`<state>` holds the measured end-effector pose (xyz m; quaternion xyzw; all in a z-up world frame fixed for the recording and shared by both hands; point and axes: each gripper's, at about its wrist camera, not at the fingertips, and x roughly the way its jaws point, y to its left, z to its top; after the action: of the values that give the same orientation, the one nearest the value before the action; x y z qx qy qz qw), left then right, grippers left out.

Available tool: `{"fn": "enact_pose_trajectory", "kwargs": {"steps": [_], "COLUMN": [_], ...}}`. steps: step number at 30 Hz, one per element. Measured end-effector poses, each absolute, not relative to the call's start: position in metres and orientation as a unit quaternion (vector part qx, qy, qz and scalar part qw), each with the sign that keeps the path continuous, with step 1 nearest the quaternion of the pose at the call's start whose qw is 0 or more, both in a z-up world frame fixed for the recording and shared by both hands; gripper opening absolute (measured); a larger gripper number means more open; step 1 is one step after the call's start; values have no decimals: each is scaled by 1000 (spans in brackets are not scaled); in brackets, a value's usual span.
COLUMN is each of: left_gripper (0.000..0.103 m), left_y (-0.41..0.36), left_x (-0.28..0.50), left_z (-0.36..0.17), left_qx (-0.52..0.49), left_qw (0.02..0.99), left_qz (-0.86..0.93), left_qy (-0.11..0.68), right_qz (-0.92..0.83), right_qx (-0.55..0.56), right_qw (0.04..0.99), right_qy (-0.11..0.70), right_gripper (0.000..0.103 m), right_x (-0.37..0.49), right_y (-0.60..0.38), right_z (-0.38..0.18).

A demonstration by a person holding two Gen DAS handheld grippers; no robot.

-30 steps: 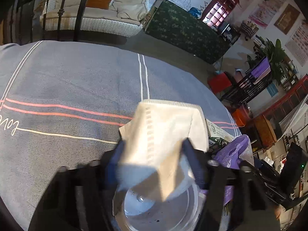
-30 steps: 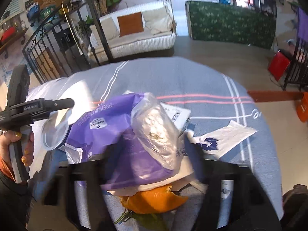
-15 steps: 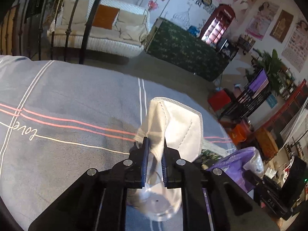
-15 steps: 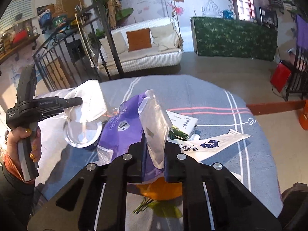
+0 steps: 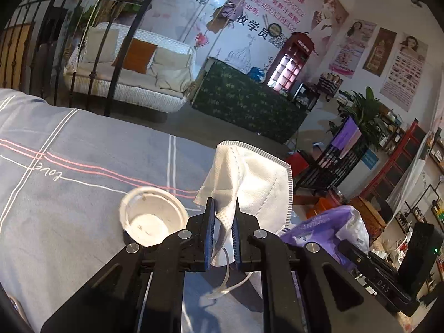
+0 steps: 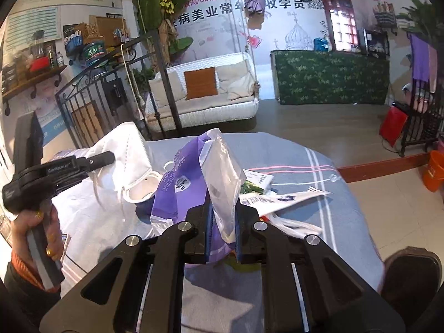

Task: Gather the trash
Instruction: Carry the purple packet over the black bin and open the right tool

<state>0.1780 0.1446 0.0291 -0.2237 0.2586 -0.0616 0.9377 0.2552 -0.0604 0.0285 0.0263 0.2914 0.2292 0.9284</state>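
Two claws that stood spread a second ago are now each pinching a piece of trash: the left claw [image 5: 222, 231] grips a white face mask [image 5: 249, 177] lifted clear of the white cup [image 5: 151, 216], and the right claw [image 6: 222, 227] grips a purple plastic bag [image 6: 191, 186] raised off the counter [image 6: 305, 149]. Both pickups look done, so carrying them to a bin would come next (no bin shows in either view). Paper scraps [image 6: 283, 198] and a small carton [image 6: 258, 180] wait behind, partly hidden by the bag.
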Motion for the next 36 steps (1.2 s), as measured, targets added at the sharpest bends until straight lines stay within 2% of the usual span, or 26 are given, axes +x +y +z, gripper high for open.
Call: {"fn": "enact_pose_trajectory", "kwargs": {"steps": [24,36], "left_gripper": [12,12], "left_y": [72,16], "left_x": [144,140], "left_z": [23,17], "left_qx": [-186,-170], "left_qw": [941,927], "left_qz": [-128,-202], "left_qy": [253,267], "right_qz": [95,-47], "right_qx": [113,96], "right_qw": [953,959], "right_qy": [264,262], "right_gripper": [13,13], "right_x": [163,128], "right_y": [-198,-277], "right_z": [35,30]}}
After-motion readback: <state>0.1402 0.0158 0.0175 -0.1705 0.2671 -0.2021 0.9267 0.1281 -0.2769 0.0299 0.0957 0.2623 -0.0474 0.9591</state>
